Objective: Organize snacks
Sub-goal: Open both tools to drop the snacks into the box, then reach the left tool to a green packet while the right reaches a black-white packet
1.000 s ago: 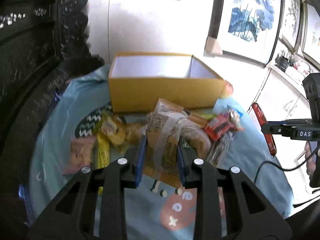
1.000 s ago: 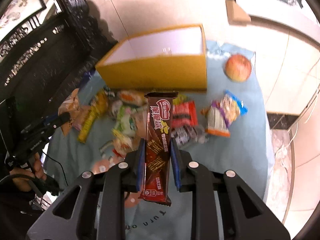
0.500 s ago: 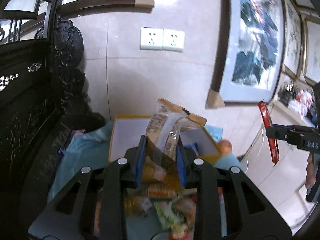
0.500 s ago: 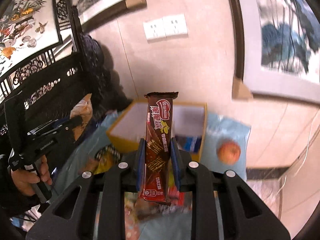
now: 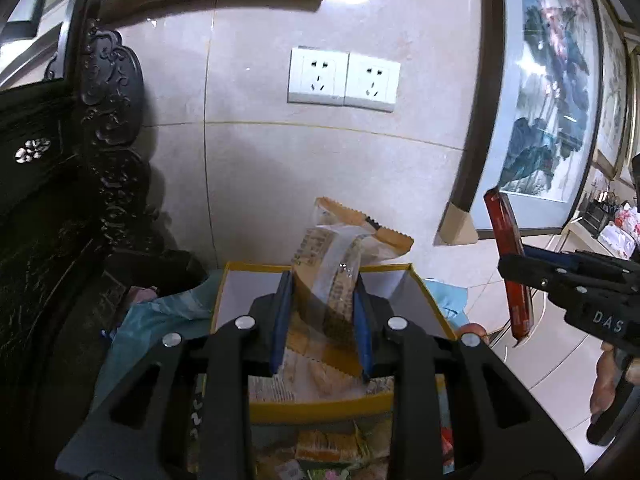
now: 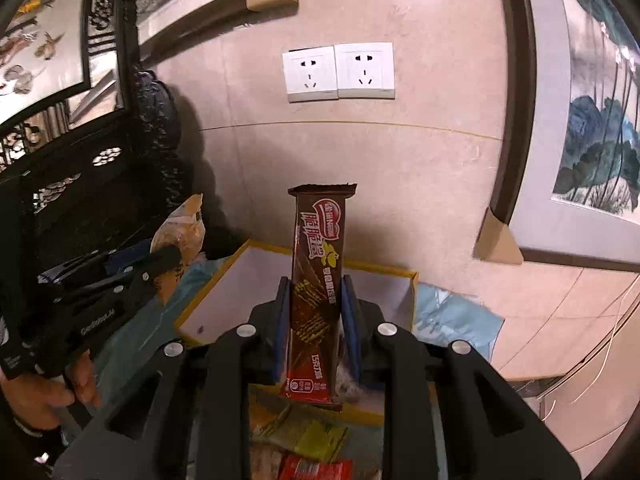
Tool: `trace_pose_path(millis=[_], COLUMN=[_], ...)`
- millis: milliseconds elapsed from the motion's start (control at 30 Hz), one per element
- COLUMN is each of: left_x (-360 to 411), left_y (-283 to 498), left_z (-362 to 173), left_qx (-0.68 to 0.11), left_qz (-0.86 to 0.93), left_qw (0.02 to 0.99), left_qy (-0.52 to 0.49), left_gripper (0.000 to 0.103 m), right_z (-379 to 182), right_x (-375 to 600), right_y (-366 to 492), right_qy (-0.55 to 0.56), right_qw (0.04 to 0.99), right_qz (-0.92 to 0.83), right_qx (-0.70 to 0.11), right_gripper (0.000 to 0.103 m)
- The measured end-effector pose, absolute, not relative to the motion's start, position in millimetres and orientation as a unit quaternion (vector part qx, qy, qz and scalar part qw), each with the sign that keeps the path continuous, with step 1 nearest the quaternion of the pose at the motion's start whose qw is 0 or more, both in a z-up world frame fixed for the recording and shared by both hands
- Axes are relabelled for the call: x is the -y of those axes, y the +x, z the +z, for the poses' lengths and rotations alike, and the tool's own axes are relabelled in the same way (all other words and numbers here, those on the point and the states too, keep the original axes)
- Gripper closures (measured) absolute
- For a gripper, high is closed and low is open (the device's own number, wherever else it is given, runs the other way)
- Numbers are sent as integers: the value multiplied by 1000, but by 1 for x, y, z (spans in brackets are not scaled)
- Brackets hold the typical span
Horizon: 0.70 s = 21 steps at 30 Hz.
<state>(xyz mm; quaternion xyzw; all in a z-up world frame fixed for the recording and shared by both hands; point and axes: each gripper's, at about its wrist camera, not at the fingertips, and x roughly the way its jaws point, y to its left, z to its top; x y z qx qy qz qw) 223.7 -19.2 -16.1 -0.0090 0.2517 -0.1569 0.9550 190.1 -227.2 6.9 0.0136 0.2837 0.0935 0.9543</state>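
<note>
My left gripper is shut on a tan clear-windowed snack packet, held above the open yellow box with its white inside. My right gripper is shut on a long brown wafer bar standing upright over the same yellow box. In the left wrist view the right gripper shows at the right edge with the red-brown bar in it. In the right wrist view the left gripper appears at the left, carrying the tan packet.
Loose snack packets lie on the blue cloth in front of the box. A tiled wall with two white sockets stands close behind. Dark carved furniture fills the left, framed paintings the right. A hand holds the left gripper.
Both grippers have risen from the snack pile and moved forward over the yellow box, each keeping its packet. The wall and sockets now fill the upper view.
</note>
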Motion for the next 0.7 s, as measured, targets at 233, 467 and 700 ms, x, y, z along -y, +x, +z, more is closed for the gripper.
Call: trace_pose_path(millis=[233,467,700], left_x=[19,5,8], left_y=[253,208,128], left_z=[-48,-77,-149], left_qx=[-283,-301,-359], left_qz=[-126,-135,-161], left_qw=[951,944,919], left_qy=[20,21,39], left_gripper=[16,13,13], right_z=[-26,-53,-137], right_x=[224,235,222], right_y=[218,174,90], right_qy=[-22,5,57], right_qw=[938,919,887], right_qz=[60,59,67], right_qx=[-341,-389,-453], right_gripper=[51,48,48])
